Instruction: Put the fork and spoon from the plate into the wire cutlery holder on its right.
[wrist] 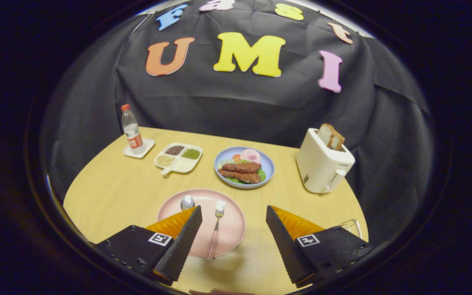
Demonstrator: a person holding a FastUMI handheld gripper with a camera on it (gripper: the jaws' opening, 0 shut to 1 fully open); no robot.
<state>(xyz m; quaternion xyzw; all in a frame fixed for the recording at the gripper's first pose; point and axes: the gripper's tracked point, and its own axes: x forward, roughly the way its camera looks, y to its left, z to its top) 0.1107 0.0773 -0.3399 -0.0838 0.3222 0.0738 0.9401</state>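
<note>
The fork [216, 229] lies lengthwise on the pink plate [232, 229] near the table's [109, 192] front edge, the spoon [187, 202] beside it, partly behind one finger. The gripper [233, 221] hangs spread wide above, grasping nothing. The wire cutlery holder [352, 225] peeks out at the right edge. Likely the first pick: lower and straddle the fork's handle

No readable text stands on anything here. The water bottle [132, 132] carries a label, but its print is too small to make out. The toaster [323, 167] bears a faint mark near its top edge, also illegible. Square black-and-white coded markers sit on the hand-held gripper [232, 233], whose fingers stand apart.
</note>
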